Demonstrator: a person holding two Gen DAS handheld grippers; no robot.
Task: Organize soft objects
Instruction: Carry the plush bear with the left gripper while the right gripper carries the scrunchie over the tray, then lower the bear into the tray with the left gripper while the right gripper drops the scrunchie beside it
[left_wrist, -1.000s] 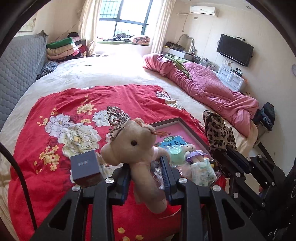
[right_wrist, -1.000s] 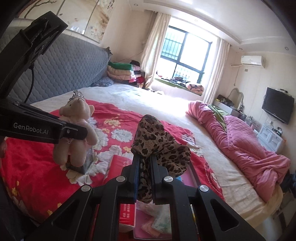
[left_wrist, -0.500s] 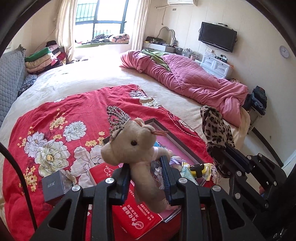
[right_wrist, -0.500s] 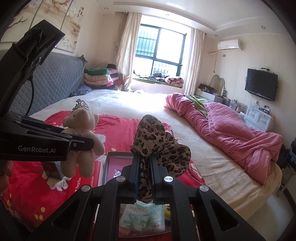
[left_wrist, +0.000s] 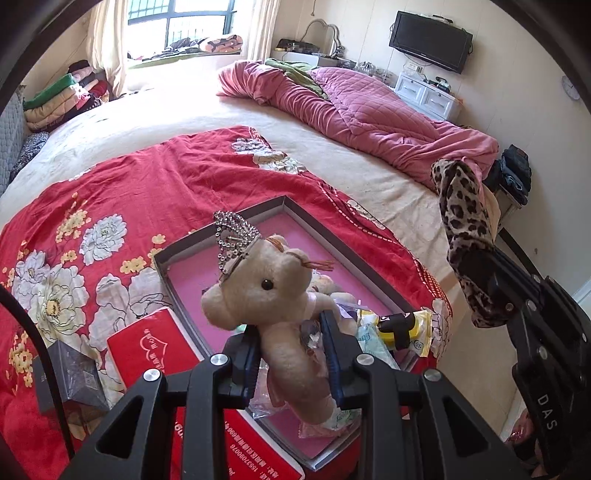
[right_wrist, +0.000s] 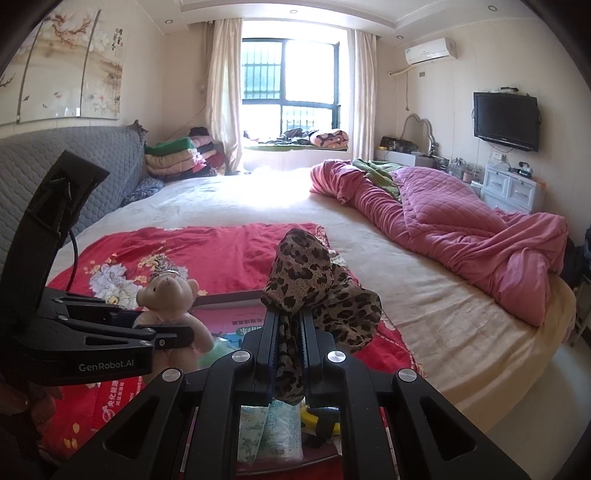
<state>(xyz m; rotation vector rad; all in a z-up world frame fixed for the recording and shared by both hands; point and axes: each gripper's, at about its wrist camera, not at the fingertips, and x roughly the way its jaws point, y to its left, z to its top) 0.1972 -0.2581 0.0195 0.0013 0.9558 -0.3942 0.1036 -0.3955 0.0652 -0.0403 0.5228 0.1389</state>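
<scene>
Left wrist view: grey-rimmed tray (left_wrist: 295, 212) lies near the bed's edge (left_wrist: 417, 206), its pink far half bare; left tongs (left_wrist: 291, 347) pinch the teddy bear (left_wrist: 269, 291) above it; right tongs (right_wrist: 290, 332) clamp the leopard-print cloth (right_wrist: 306, 280) alongside.

Bright window (right_wrist: 291, 74) glare, sharp — fisheye-warped edges

**Sunlit bedroom with a wide bed**

A large bed (right_wrist: 258, 206) in a cream sheet fills the room, with a red floral cover (right_wrist: 207, 251) spread near its foot and a pink quilt (right_wrist: 461, 225) bunched along one side. A grey padded headboard (right_wrist: 74, 155) stands below a painted panel (right_wrist: 62, 74). Daylight pours through a barred window (right_wrist: 291, 81) framed by pale curtains (right_wrist: 221, 92). A television (right_wrist: 506, 122) hangs above white drawers (right_wrist: 513, 188), near an air conditioner (right_wrist: 430, 51).
</scene>
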